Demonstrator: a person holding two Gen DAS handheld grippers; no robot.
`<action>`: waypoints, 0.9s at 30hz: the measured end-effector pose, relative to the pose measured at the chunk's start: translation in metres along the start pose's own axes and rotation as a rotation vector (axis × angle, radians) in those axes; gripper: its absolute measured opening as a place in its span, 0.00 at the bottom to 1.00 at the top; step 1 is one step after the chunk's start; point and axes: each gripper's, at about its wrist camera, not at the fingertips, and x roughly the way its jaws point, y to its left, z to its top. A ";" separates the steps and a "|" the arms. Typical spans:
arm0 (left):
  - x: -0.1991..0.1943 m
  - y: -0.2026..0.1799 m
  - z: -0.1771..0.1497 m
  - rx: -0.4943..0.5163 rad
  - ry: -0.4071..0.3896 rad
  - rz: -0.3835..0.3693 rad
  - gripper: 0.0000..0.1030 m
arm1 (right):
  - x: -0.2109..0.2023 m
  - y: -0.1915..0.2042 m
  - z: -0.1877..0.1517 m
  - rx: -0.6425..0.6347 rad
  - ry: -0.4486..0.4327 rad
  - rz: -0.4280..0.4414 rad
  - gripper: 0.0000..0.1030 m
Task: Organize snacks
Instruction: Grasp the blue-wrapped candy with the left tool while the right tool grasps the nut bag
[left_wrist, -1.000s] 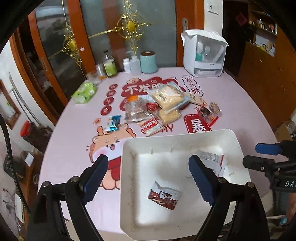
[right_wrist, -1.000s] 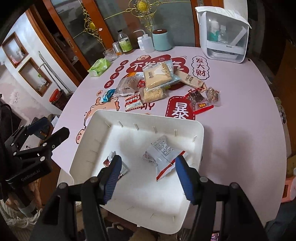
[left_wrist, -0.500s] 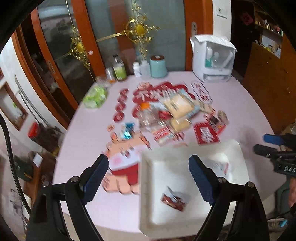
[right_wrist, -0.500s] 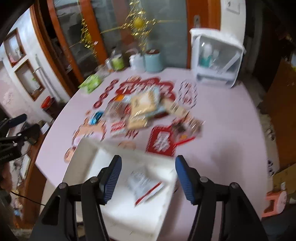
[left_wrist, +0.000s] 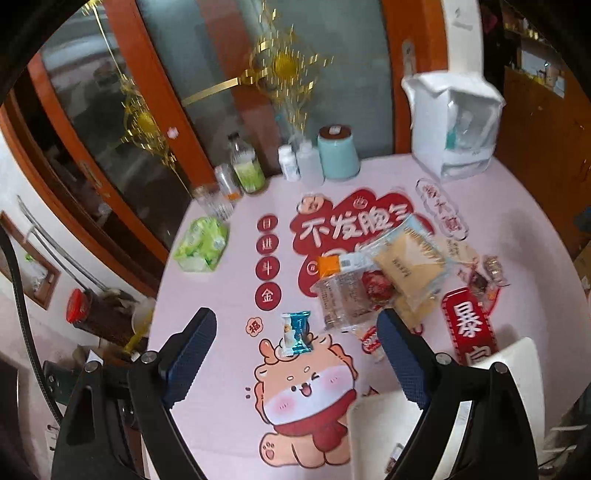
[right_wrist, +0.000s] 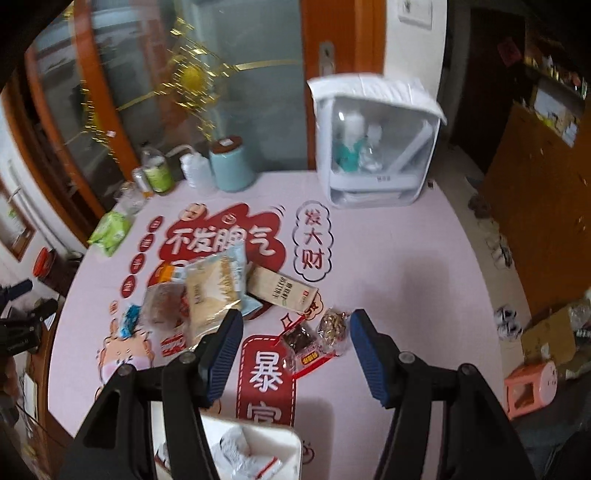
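My left gripper hangs open and empty above the pink tablecloth. A small blue candy wrapper lies on the cloth below, between its fingers in the view. A pile of snacks with a yellow cracker bag lies just past it. My right gripper is open and empty too, above two small dark snack packets. The white tray sits at the near edge and holds a white-and-red wrapper. A corner of the tray shows at lower right in the left wrist view.
At the far edge stand a white dispenser box, a teal canister and bottles. A green tissue pack lies far left. A beige box lies by the pile. The left gripper shows at the left edge.
Both grippers have left the space over the tray and moved forward and up over the table, toward the snack pile. The tray has slid to the bottom of both views.
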 end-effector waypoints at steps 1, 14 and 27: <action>0.015 0.003 0.003 -0.004 0.022 -0.006 0.85 | 0.016 -0.004 0.002 0.015 0.025 -0.011 0.59; 0.223 0.026 -0.023 -0.052 0.318 -0.023 0.85 | 0.172 -0.050 -0.017 0.200 0.268 -0.062 0.59; 0.297 0.030 -0.044 -0.128 0.433 -0.039 0.85 | 0.242 -0.068 -0.036 0.275 0.368 -0.074 0.59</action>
